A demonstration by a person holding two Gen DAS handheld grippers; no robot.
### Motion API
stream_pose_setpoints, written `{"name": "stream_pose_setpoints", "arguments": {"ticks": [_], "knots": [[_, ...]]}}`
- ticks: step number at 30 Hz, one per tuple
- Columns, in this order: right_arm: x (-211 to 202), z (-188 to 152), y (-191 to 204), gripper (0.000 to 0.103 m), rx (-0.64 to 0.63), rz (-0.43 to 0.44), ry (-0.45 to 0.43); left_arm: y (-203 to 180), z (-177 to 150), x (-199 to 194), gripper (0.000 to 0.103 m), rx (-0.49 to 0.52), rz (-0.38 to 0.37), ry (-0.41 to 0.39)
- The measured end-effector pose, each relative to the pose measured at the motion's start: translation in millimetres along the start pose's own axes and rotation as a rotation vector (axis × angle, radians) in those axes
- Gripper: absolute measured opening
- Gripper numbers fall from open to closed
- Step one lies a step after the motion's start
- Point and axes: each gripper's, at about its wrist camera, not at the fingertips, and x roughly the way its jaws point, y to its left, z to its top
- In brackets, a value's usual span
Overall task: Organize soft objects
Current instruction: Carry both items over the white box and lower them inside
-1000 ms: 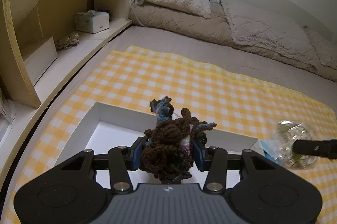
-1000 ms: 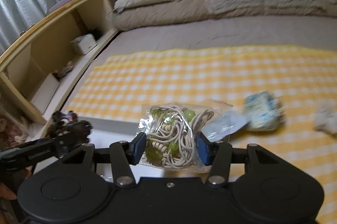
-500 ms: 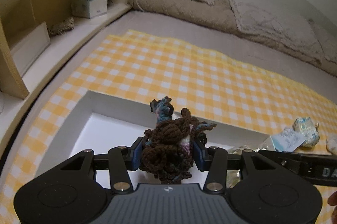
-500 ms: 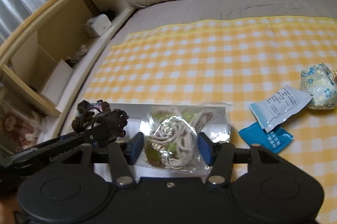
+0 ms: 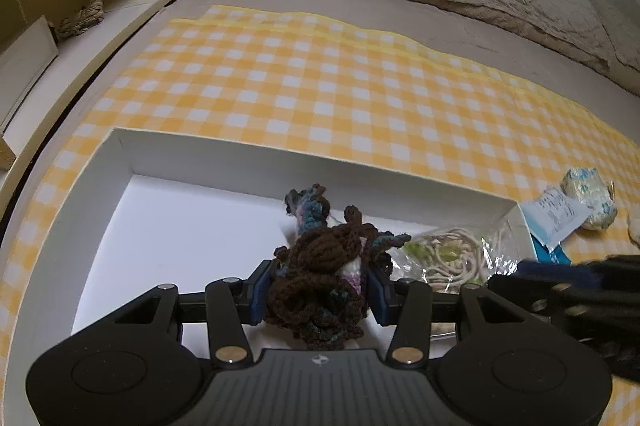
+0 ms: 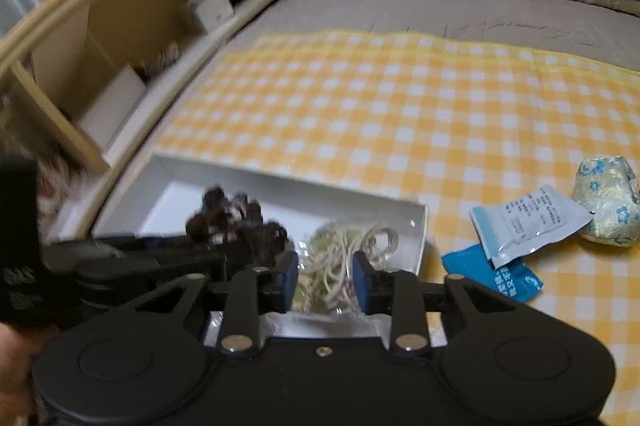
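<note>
**Inspector:** Both grippers have come down over the white box (image 5: 200, 153) since a second ago; the bag of cord (image 6: 344, 258), then carried clear above the checked cloth (image 5: 320, 85), now lies inside the box at its right end.

**Assistant:** State of the jaws?

**Inspector:** On the left gripper (image 5: 318, 292) they are clamped on the brown crochet bundle (image 5: 320, 282), which hangs above the box floor, just beside the bag. On the right gripper (image 6: 325, 280) they are closing, with the bag between them; the view is blurred, and the pads do not appear to press on it.

**Assistant:** What remains outside?

**Inspector:** A blue sachet (image 6: 492, 274), a pale sachet (image 6: 528, 222) overlapping it and a flowered pouch (image 6: 606, 201), all on the cloth right of the box.

**Assistant:** Advice for the step in hand?

**Inspector:** In my judgement, lower the bundle until it rests on the box floor before parting the jaws, keep it left of the bag so the two do not tangle, and draw the right gripper back without snagging the plastic
</note>
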Motion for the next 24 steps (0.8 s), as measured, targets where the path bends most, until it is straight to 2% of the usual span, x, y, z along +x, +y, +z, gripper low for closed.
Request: {"name": "stream_pose_setpoints", "arguments": {"ticks": [5,12,17,24], "knots": [[25.4,-12.1,-2.5,0.025,-0.018,-0.047,0.083,-0.6,-1.4,3.1,0.05,0.017,-0.002,0.016],[21.9,-10.4,0.1,0.025,-0.048,-0.047,0.083,-3.4,0.1,4.4,0.05,0.018,-0.04,0.0],[26.8,-14.1,1.6,0.026,-0.059,-0.061,0.089,-5.9,0.8,4.4,0.05,0.039,-0.02,0.005],[23.2,-11.8,-1.4,0.027,-0.038,-0.055,0.082,-1.8,2.0,-0.6,0.057,0.046,-0.002,-0.018]]}}
